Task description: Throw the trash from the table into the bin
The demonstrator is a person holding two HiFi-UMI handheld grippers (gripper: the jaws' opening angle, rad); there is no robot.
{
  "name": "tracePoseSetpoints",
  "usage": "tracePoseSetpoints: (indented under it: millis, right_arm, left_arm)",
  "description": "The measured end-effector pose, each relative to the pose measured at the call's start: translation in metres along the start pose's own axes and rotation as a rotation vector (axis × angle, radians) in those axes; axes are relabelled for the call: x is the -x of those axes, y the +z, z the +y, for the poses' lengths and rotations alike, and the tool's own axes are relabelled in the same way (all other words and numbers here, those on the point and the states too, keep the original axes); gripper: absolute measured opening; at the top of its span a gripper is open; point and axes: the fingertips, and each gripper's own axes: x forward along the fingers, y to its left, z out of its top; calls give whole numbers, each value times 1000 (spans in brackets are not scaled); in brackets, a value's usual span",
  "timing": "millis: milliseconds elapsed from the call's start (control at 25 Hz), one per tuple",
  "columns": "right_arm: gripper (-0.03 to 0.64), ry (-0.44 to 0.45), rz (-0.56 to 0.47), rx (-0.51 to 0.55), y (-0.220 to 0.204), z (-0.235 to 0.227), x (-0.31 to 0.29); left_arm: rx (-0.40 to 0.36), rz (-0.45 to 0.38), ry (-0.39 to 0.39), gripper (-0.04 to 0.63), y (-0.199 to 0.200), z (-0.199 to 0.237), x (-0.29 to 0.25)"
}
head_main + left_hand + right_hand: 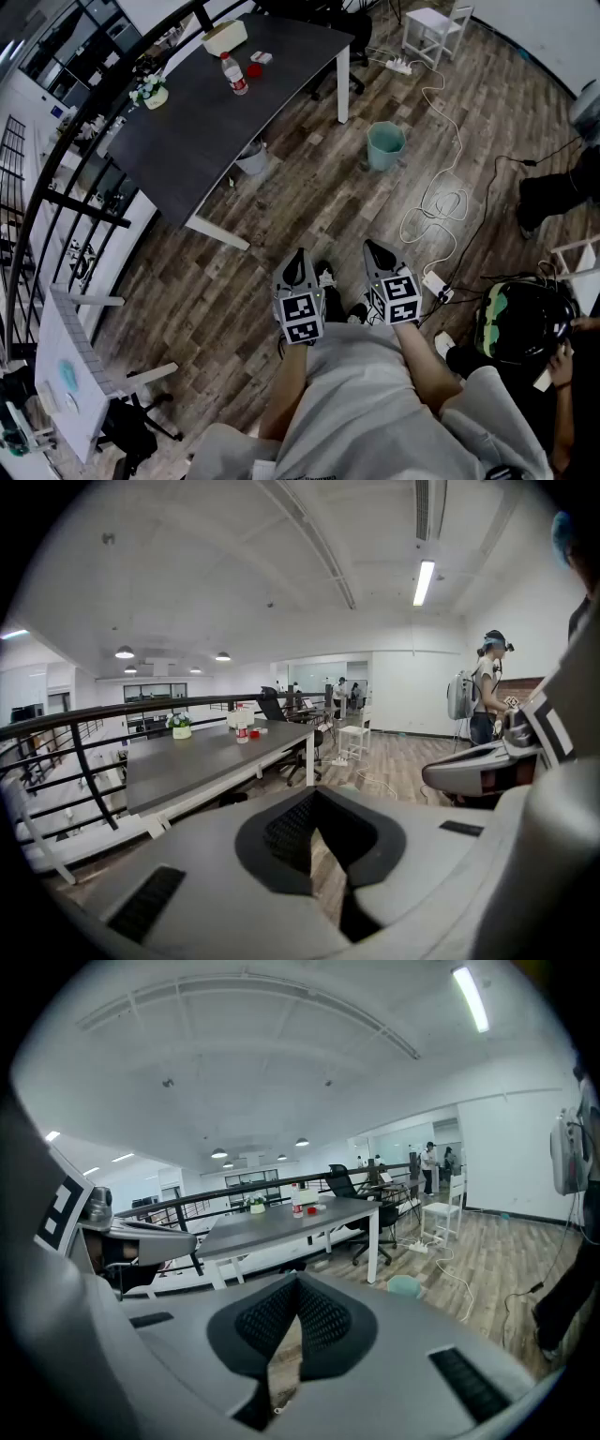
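**Head view.** The left gripper (298, 255) and right gripper (376, 247) are held side by side in front of the person, both well apart from the table (187, 150). The trash sits near the table's far short edge: an upright bottle (234, 73), a small red item (254, 68) just beside it and a small white packet (262, 57). The teal bin (385, 146) stands on the floor off the table's right long edge. A loose white cable (441, 197) lies looped on the floor just beyond the bin.

Hazards, as judged:
- The cable could catch a foot on the walk to the bin.
- A grey bucket (251, 159) under the table could be mistaken for the bin.
- A flower pot (153, 94) and a cream box (225, 37) share the far end and could be knocked or wrongly binned.

**Left gripper view.** The jaws are closed together, with nothing between them. The table is far ahead.

**Right gripper view.** The jaws are pressed together and empty. The bin shows ahead on the floor, off the table's near corner. A closed gripper would push the upright bottle over rather than take it, so the jaws must be spread before reaching in.
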Motion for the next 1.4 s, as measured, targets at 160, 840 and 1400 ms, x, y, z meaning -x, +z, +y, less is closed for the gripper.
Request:
tracePoseSetpoints:
  millis: [160,840,1400]
  right_arm:
    - [9,-13,16,0,-2,-4,-1]
    - [11,-25,-15,-28,55,-14,-63]
    - [11,-2,-12,-41,84,-14,-113]
  left_arm:
    - [-1,7,-8,26,-1,-2,-2]
    - [-4,-22,38,26,43,36,-54]
    - [71,3,83,26,58,80,-83]
